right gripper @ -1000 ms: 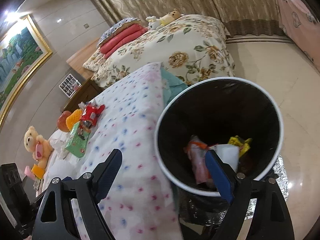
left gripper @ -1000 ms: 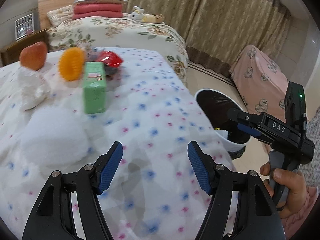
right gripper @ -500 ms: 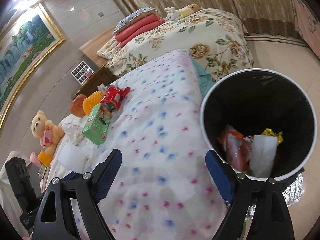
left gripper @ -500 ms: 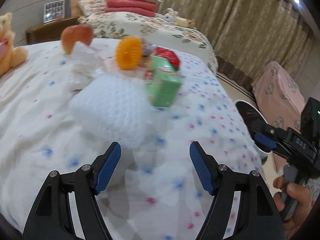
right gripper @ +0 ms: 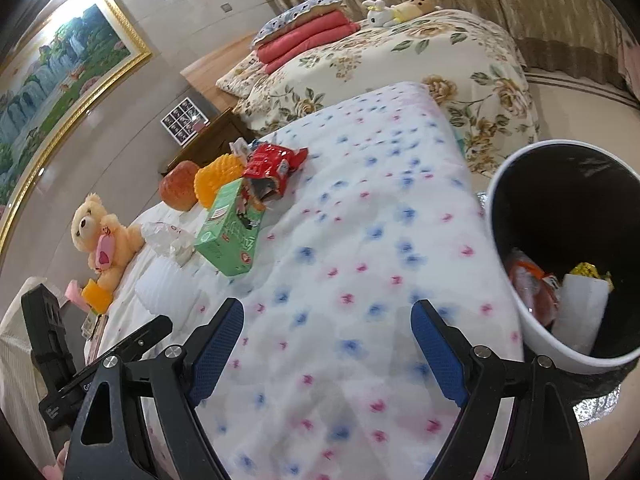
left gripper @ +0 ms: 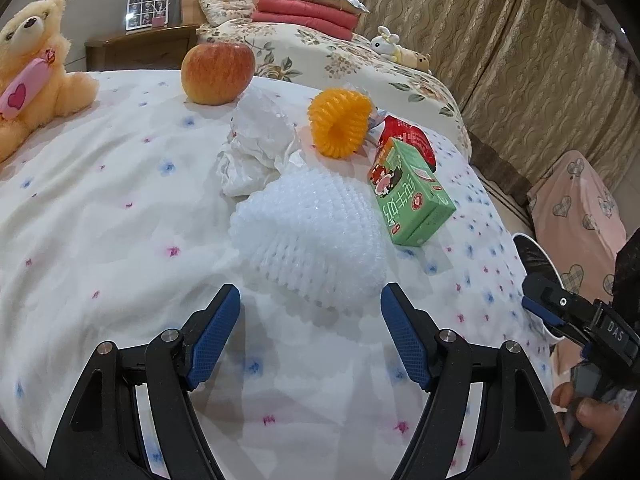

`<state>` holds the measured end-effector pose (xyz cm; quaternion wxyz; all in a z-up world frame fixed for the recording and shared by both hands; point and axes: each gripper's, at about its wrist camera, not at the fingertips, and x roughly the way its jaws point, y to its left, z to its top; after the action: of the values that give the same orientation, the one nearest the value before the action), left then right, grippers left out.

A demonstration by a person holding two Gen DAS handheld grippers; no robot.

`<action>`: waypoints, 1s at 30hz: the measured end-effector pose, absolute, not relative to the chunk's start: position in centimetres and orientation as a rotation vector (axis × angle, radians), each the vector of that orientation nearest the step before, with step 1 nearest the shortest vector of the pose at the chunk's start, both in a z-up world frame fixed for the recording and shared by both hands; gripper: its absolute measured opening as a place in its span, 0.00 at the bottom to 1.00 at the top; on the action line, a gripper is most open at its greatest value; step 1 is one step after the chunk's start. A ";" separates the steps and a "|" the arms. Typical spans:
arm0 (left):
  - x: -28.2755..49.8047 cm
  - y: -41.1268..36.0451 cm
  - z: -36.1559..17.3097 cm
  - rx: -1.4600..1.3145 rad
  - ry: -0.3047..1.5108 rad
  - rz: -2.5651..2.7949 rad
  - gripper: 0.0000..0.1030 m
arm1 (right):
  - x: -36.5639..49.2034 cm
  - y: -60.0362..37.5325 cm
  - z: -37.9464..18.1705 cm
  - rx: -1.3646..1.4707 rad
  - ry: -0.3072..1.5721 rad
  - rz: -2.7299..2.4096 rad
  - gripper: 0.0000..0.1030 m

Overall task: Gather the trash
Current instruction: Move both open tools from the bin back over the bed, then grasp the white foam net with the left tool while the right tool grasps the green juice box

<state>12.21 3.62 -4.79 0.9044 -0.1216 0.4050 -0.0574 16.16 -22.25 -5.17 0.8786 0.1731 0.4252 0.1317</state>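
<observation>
Bedroom with curtains and a flowered bed at the far side; nearer, a white bedspread (left gripper: 120, 220) dotted with pink and blue flowers.

Left gripper (left gripper: 310, 334) low over that bedspread, jaws wide, nothing between the blue pads. Just beyond the fingertips, a white foam net (left gripper: 310, 236), not touched. Behind the net, crumpled white paper (left gripper: 256, 148). To the right of the net, a green carton (left gripper: 410, 196) lying flat, with a red snack wrapper (left gripper: 408, 136) at its far end. Next to the wrapper on the left, an orange foam net (left gripper: 340, 124). Farther back on the left, an apple (left gripper: 218, 72), and at the far left edge a teddy bear (left gripper: 32, 68). At the right edge, part of the other tool and a hand on its handle.

Right gripper (right gripper: 326, 344) also wide and empty, hovering over bare bedspread well short of the litter. From this side, green carton (right gripper: 228, 232), red snack wrapper (right gripper: 270, 170), orange foam net (right gripper: 216, 178) and apple (right gripper: 180, 192) bunched together at the far left of the bedspread. On the floor at the right, beside the bed, a white bin (right gripper: 560, 248) with a black liner, holding an orange packet, something white and a bit of yellow.
</observation>
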 end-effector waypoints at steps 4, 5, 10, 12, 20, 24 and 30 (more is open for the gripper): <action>12.9 3.7 -4.7 -0.254 0.840 -0.133 0.72 | 16.8 -21.2 -5.3 0.354 0.891 0.286 0.85; 13.2 3.6 -4.7 -0.241 0.842 -0.134 0.72 | 16.9 -20.9 -5.3 0.352 0.893 0.288 0.85; 14.3 3.5 -5.1 -0.211 0.857 -0.137 0.55 | 17.7 -19.8 -5.6 0.349 0.904 0.302 0.85; 14.5 3.6 -5.2 -0.217 0.860 -0.150 0.44 | 18.0 -19.3 -5.6 0.343 0.904 0.310 0.85; 14.1 4.2 -5.2 -0.209 0.846 -0.200 0.06 | 19.4 -17.0 -5.5 0.319 0.900 0.360 0.85; 13.6 5.1 -5.3 -0.224 0.839 -0.190 0.06 | 20.3 -15.8 -5.9 0.300 0.904 0.379 0.85; 13.0 5.9 -5.3 -0.243 0.828 -0.191 0.05 | 21.6 -14.3 -6.2 0.273 0.908 0.389 0.83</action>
<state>13.00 5.88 -5.27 0.9040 -0.1175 0.4006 -0.0923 21.56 -14.34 -6.17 0.8715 0.1305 0.4346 0.1861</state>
